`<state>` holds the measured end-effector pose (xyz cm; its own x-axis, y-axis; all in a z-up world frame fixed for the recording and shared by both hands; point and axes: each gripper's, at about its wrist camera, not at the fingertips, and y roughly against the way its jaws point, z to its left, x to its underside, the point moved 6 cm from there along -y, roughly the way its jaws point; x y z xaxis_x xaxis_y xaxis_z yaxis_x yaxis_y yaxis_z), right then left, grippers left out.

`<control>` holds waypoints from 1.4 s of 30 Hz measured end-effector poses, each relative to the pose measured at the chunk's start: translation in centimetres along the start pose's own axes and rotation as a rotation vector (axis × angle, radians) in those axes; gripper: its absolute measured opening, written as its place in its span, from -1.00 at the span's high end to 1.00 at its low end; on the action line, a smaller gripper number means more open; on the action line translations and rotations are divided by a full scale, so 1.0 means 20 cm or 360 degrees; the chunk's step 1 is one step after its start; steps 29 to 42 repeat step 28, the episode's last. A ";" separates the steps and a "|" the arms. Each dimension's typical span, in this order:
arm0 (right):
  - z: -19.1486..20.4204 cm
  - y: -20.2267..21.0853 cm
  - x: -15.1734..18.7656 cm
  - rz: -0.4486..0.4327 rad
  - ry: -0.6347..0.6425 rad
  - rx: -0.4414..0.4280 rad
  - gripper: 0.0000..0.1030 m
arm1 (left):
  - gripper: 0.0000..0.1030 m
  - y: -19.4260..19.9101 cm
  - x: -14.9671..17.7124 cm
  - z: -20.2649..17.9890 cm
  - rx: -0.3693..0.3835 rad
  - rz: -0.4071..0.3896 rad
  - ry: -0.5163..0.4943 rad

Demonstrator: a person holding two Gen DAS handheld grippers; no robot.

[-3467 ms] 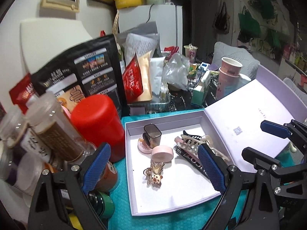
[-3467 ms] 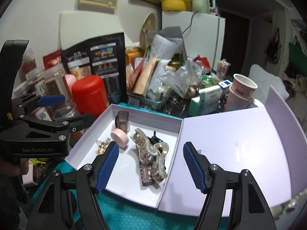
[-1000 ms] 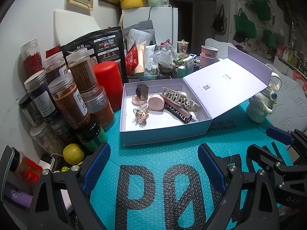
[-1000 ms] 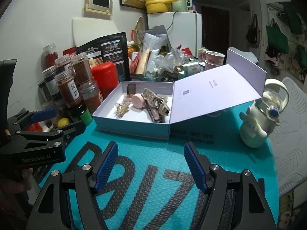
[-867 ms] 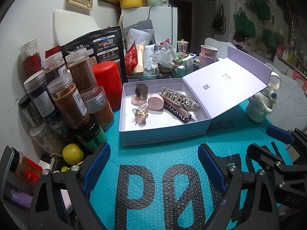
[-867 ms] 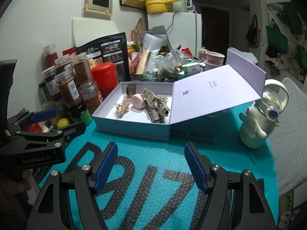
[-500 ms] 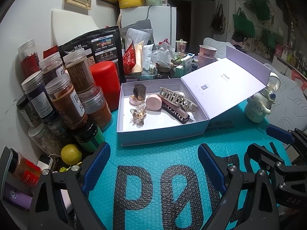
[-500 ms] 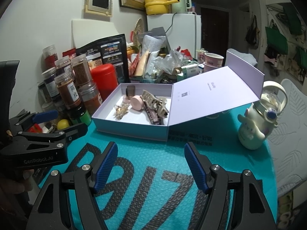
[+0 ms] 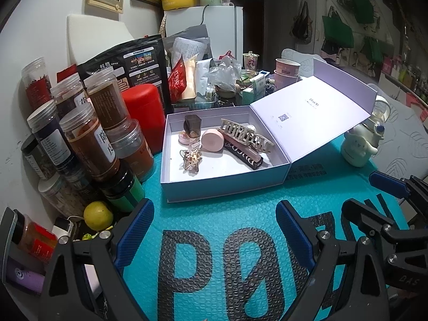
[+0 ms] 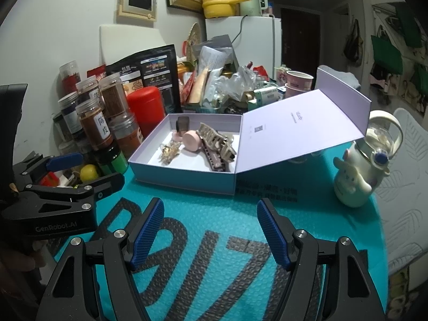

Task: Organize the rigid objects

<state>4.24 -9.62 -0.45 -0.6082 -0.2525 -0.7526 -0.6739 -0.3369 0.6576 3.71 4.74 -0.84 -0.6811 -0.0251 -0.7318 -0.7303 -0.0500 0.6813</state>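
An open lavender box [image 9: 227,184] [image 10: 184,179] stands on the teal mat, its lid [image 9: 313,109] [image 10: 299,123] leaning open to the right. Inside lie a beige hair claw [image 9: 246,135] [image 10: 216,140], a pink round case [image 9: 212,140] [image 10: 191,140], a dark lipstick tube [image 9: 244,156] [image 10: 214,157], a small dark bottle [image 9: 192,125] [image 10: 182,124] and a gold charm [image 9: 191,157] [image 10: 168,151]. My left gripper [image 9: 214,227] is open and empty, well in front of the box. My right gripper [image 10: 210,227] is open and empty, also in front of it.
Spice jars [image 9: 91,139] [image 10: 95,123], a red canister [image 9: 144,109] [image 10: 145,107] and a lime [image 9: 97,215] crowd the left. Bags and packets pile up behind the box. A white character bottle [image 9: 361,144] [image 10: 358,168] stands at the right.
Both grippers have pulled back from the box, which now looks smaller and farther. Over the last second the view barely shifts. Both stay open.
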 end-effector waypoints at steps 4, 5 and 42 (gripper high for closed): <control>0.00 0.00 0.00 0.0002 -0.0002 0.0003 -0.42 | -0.82 0.00 0.00 0.00 -0.0003 -0.0003 0.0000; 0.00 0.00 0.00 0.0003 -0.0003 0.0006 -0.42 | -0.82 0.00 0.00 0.00 -0.0004 -0.0001 0.0003; 0.01 -0.04 0.01 0.0028 0.0000 0.0036 -0.47 | -0.82 -0.05 0.01 0.02 0.0005 0.0064 0.0032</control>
